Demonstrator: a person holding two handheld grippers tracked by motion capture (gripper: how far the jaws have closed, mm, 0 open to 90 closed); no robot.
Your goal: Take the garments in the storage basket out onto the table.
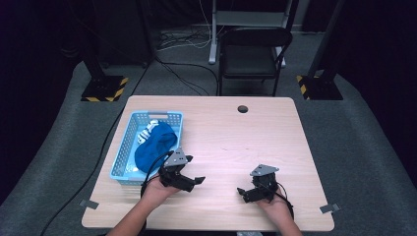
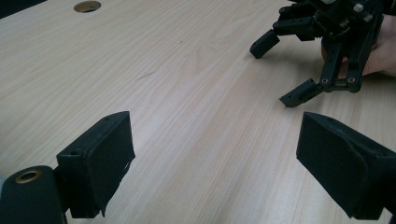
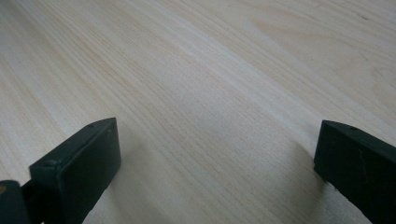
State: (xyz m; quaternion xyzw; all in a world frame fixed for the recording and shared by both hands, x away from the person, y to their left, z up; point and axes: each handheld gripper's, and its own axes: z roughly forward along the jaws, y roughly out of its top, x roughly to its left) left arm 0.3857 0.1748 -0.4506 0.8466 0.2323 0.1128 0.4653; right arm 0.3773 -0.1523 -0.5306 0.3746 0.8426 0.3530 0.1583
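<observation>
A light blue plastic basket (image 1: 124,142) stands at the table's left side, holding a blue cloth (image 1: 154,145) and a white patterned item (image 1: 148,129). My left gripper (image 1: 195,180) rests low over the wood just right of the basket's near corner, jaws wide open and empty. My right gripper (image 1: 243,193) sits near the front edge, pointing left, also open with nothing between its jaws. In the left gripper view my own gripper (image 2: 215,154) frames bare wood, and the right gripper (image 2: 275,70) shows farther off with its fingers spread. The right gripper (image 3: 215,158) hovers just above the tabletop.
The wooden table (image 1: 246,142) has a round cable hole (image 1: 242,108) near its far edge. A black chair (image 1: 252,54) stands behind the table. Cables trail on the grey floor, and striped stand bases (image 1: 104,88) flank the far corners.
</observation>
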